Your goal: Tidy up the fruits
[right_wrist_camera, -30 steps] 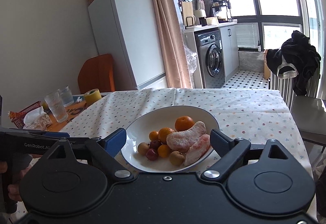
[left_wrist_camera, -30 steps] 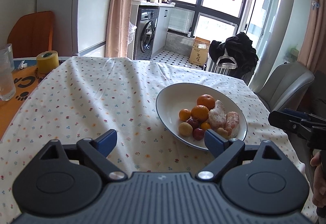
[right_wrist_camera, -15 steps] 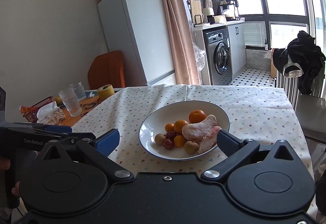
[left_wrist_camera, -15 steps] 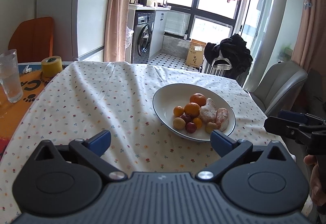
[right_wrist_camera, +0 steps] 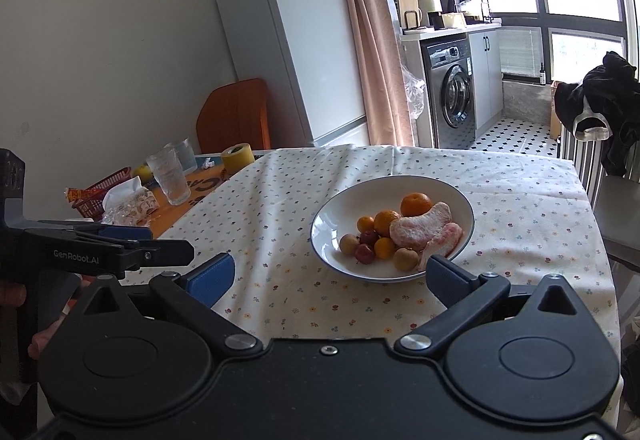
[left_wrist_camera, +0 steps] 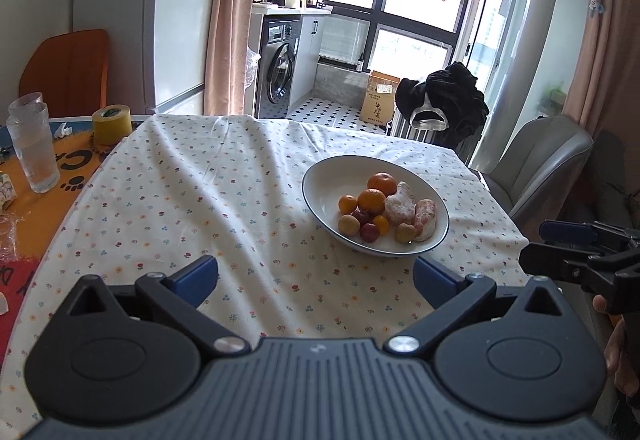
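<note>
A white bowl on the flowered tablecloth holds several fruits: oranges, peeled pomelo pieces, small red and yellow fruits. My left gripper is open and empty, held back from the bowl, near the table's front. My right gripper is open and empty, just short of the bowl's near rim. Each gripper shows at the edge of the other's view.
Two glasses, a yellow tape roll and a red basket with snacks stand at the table's left. A grey chair is on the right. An orange chair is behind the table.
Both grippers have drawn back from the bowl and risen a little; the bowl looks smaller and farther in both views. Both stay open.
</note>
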Available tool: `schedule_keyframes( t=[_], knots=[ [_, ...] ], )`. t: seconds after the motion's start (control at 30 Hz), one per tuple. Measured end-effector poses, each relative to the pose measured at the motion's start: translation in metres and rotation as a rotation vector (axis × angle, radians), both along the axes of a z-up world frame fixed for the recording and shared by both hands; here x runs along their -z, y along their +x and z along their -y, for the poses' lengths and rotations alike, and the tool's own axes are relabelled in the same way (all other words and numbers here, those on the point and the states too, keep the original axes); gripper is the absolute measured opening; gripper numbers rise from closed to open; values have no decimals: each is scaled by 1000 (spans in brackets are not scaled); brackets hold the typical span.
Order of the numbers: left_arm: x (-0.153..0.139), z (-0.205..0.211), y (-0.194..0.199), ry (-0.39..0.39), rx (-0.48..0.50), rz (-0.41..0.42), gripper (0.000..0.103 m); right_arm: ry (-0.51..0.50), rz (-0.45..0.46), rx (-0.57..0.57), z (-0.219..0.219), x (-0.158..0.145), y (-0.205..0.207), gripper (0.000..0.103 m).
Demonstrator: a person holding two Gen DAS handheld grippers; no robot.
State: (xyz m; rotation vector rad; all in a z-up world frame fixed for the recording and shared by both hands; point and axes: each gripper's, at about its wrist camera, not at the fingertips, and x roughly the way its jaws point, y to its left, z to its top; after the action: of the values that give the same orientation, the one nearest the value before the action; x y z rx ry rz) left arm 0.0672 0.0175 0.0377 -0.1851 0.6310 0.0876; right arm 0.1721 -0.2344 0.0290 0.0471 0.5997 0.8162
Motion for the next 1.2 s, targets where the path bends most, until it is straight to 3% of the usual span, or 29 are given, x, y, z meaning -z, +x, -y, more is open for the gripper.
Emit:
schedule_keyframes(
  t=[1.2],
  knots=[
    [-25, 6, -31, 47, 19, 34, 103, -31, 28, -30, 1, -26, -29, 103]
  ],
)
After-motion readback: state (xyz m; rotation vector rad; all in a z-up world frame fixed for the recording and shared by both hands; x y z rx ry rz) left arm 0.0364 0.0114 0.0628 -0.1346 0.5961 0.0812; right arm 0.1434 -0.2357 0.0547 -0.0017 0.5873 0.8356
